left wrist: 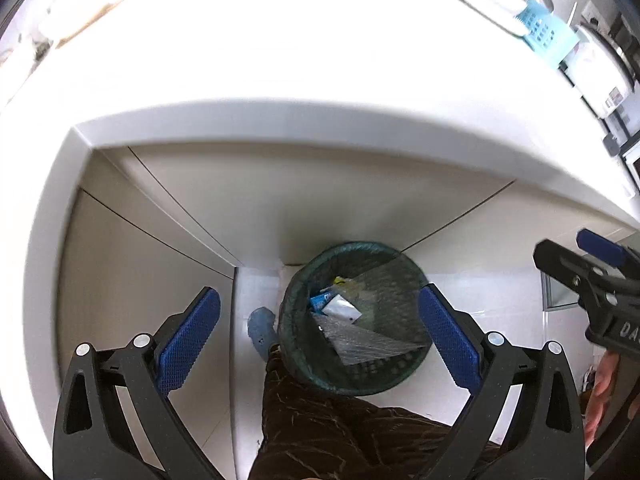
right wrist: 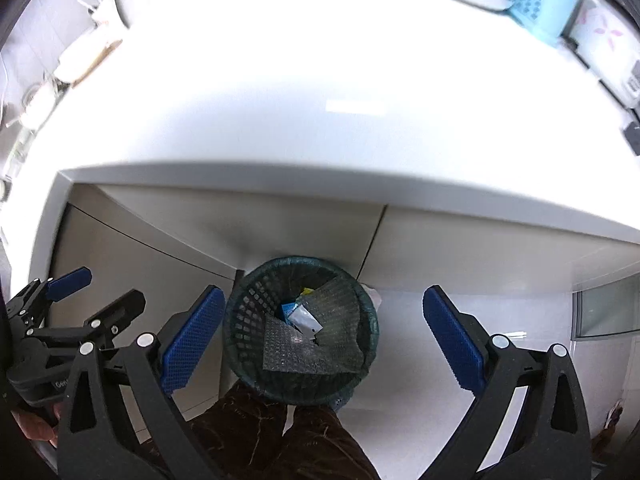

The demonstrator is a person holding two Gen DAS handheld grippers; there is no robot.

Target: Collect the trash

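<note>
Item: waste basket [right wrist: 301, 330], dark green mesh, round, standing on the pale floor at the foot of the white counter [right wrist: 280, 128], directly under that counter's front edge. Contents: a sheet of bubble wrap [right wrist: 308, 354] lying aslant across the opening, long side running from the basket's near rim up towards its far wall; beneath it, a small blue-and-white packet [right wrist: 298, 316] and a yellow scrap, part hidden. Right gripper [right wrist: 320, 340]: above the basket, pointing steeply down, blue pads spread wide to either side of the rim, nothing between them. Left gripper [left wrist: 320, 336]: likewise above the basket, released and empty, the basket showing towards its right finger. Neither gripper is clearly nearer. Clearances: the counter edge overhangs the basket's far side; the person's brown trouser leg [right wrist: 280, 436] touches or crowds the near rim; open floor lies to the basket's right. Judgement: trash appears deposited; any further trash on the counter top is not discernible in the glare.
</note>
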